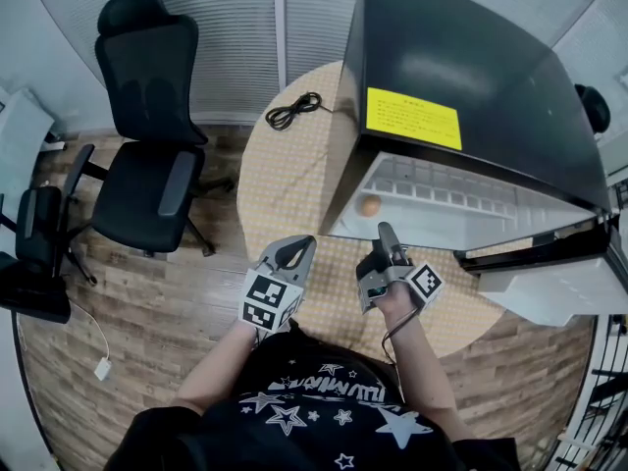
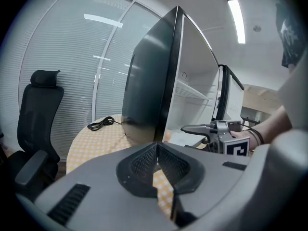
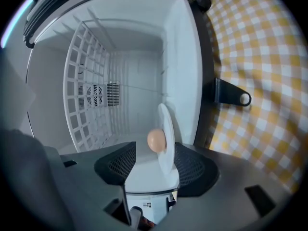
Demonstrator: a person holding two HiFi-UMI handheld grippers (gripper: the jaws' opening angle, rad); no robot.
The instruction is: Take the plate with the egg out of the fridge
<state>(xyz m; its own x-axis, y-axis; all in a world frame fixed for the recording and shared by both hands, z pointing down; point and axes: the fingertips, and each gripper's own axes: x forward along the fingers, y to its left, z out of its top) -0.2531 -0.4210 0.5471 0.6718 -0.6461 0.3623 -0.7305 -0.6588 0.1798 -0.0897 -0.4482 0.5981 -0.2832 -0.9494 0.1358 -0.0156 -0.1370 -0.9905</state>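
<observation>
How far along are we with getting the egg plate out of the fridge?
Done: the fridge stands open. In hand: the right hand-held gripper, jaws apart, faces the plate with the egg, not gripping it. Remaining: close on the plate and draw it out. The left hand-held gripper is shut, empty.

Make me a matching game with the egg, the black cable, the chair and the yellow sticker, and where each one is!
Things:
1. egg
2. black cable
3. chair
4. yellow sticker

Places:
A. on the wooden floor
B. on the white plate
C. on the dark outside of the fridge
D. on the checked table

Pairs: 1-B, 2-D, 3-A, 4-C
</observation>
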